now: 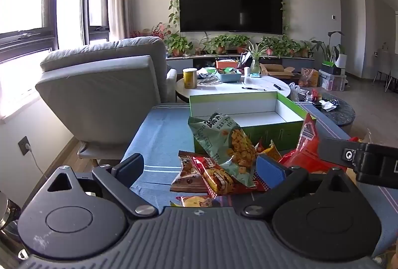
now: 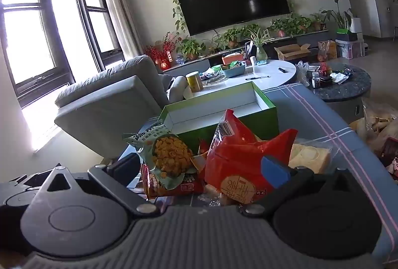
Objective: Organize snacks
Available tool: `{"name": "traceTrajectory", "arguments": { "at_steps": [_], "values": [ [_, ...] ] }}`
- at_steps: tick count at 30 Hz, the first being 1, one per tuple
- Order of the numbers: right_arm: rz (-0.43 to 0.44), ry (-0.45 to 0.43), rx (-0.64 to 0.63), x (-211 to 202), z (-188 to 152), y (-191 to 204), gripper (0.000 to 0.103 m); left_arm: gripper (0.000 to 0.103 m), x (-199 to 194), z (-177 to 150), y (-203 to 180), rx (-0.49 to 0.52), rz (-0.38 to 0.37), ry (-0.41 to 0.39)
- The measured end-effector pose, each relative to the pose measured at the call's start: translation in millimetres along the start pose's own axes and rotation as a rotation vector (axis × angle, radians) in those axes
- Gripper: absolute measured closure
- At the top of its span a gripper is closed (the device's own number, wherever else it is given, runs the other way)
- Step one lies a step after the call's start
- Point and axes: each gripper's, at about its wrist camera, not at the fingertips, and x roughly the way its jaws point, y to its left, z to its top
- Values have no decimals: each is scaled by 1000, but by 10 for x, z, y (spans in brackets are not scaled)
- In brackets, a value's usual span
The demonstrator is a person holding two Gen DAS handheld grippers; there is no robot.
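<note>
A: Both jaws wide, nothing held. Left gripper [image 1: 201,167] — we see the green snack bag [image 1: 223,142] between its fingers.
B: Right gripper [image 2: 201,167] — red bag [image 2: 238,157] between ours, green box [image 2: 223,107] just beyond.

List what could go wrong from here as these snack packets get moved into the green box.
1. The packets overlap in a heap: closing on the mint-green packet may drag the red-brown packet beneath it along.
2. The puffy red bag could crush or slip.
3. The green box sits on loose cloth; a bump might shift it.
</note>
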Motion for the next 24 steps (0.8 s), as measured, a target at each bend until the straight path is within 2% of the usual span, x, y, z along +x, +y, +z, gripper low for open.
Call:
{"name": "traceTrajectory", "arguments": {
  "at_steps": [9, 24],
  "values": [
    [-5, 2, 10, -4, -14, -4, 16, 7, 70, -34, -99, 16, 11, 6],
    [6, 27, 15, 29, -16, -1, 16, 7, -10, -23, -9, 13, 0, 13]
  ]
}}
